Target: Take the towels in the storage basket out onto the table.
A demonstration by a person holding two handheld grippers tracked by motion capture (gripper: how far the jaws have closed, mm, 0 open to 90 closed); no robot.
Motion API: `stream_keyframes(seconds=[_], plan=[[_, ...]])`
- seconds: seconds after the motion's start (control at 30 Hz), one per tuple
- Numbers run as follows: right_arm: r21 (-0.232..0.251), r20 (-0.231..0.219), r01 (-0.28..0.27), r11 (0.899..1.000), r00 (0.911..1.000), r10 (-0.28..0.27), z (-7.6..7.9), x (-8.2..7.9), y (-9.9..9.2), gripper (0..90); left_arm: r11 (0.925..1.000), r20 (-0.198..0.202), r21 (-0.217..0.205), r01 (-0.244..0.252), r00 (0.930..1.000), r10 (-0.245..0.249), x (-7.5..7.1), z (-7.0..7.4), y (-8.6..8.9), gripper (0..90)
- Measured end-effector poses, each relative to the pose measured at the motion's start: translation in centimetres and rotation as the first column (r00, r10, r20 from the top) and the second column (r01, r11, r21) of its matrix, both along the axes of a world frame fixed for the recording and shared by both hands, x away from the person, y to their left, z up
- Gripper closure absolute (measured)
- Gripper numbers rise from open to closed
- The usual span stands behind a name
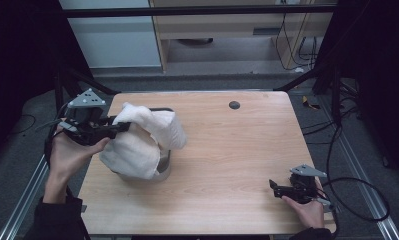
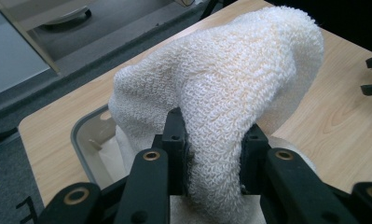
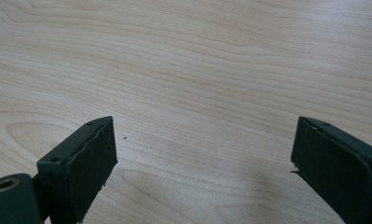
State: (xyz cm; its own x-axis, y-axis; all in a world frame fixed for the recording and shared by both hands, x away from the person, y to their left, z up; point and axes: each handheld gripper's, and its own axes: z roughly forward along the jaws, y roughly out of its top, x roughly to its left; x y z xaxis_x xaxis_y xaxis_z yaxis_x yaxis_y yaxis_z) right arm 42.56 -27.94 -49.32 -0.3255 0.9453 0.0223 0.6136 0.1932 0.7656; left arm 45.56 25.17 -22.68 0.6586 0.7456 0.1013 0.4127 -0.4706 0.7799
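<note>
- Left gripper [image 1: 121, 126] clamped on a fold of the white towel [image 1: 146, 142], jaws pressed into the pile from both sides (seen closely in the left gripper view [image 2: 214, 154]), probably so the cloth could be lifted or dragged without slipping.
- Towel [image 2: 221, 79] bunched up in a hump just ahead of those jaws, draped over and partly into a grey bin [image 1: 164, 167]; likely mid-way in or out, cannot tell which.
- Bin rim [image 2: 81, 135] open below and to the left of the left jaw, a pale lining or more cloth inside, too dim to name.
- Left hand [image 1: 76, 150] wrapped around the handle from beneath, wrist cocked, presumably to keep the pull level with the bin's top.
- Further right, well apart from the towel: right gripper [image 1: 276, 189] parked low over bare wood, jaws spread wide and holding nothing [image 3: 202, 154], seemingly idle (perhaps waiting to steady the bin).
- Right hand [image 1: 307, 210] resting at the near edge, cable [image 1: 357, 200] looping off the side behind it.
- Table [image 1: 237, 150] of pale wood grain, a small dark round grommet [image 1: 234, 105] far beyond both tools.
- Beyond that, grey floor, a light cabinet [image 1: 117, 40] and wooden furniture, dark frame struts at either flank.
</note>
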Motion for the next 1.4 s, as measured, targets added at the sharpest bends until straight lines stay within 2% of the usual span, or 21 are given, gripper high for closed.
stream_keyframes(seconds=[0.13, 0.33, 0.67, 0.73, 0.83, 1.0, 1.17, 1.37, 1.4], plan=[[-0.001, 0.002, -0.001, 1.0, 1.0, 0.001, 0.0, -0.1, 0.0, 6.8, 0.9997, -0.012, -0.012, 0.022, 0.9997, -0.022, -0.3, 0.3, -0.8, 70.0], [0.0, 0.0, -0.003, 1.0, 1.0, 0.003, 0.1, -0.2, 0.0, 6.8, 0.9981, -0.02, 0.008, 0.062, 0.9979, -0.062, -0.4, 0.7, -2.3, 70.0], [0.001, 0.01, -0.001, 1.0, 0.9999, 0.001, 0.2, -0.4, -0.1, 6.7, 0.9889, -0.037, 0.04, 0.143, 0.9892, -0.142, -0.1, 0.9, -5.8, 69.9], [-0.001, 0.009, -0.004, 1.0, 0.9999, 0.004, 0.1, -0.3, -0.1, 6.7, 0.9851, -0.043, 0.047, 0.165, 0.9856, -0.163, 0.0, 0.9, -6.8, 69.9], [0.003, 0.006, -0.004, 1.0, 1.0, 0.004, 0.2, -0.4, -0.1, 6.7, 0.9821, -0.046, 0.055, 0.18, 0.983, -0.178, 0.0, 0.8, -7.5, 69.9], [0.0, 0.011, 0.001, 1.0, 0.9999, -0.001, 0.2, -0.4, -0.1, 6.7, 0.9705, -0.047, 0.085, 0.226, 0.9738, -0.222, -0.2, 0.7, -9.3, 69.9], [-0.001, 0.01, -0.001, 1.0, 0.9999, 0.001, 0.2, -0.4, -0.1, 6.7, 0.9632, -0.051, 0.083, 0.255, 0.9664, -0.252, -0.1, 0.5, -10.9, 69.8], [0.002, 0.012, -0.003, 1.0, 0.9999, 0.003, 0.2, -0.4, -0.1, 6.7, 0.9526, -0.06, 0.098, 0.288, 0.9572, -0.283, 0.3, -0.4, -13.1, 69.8], [0.003, 0.01, -0.002, 1.0, 0.9999, 0.002, 0.2, -0.4, -0.1, 6.7, 0.9482, -0.062, 0.1, 0.302, 0.953, -0.297, 0.4, -0.7, -13.8, 69.8]])
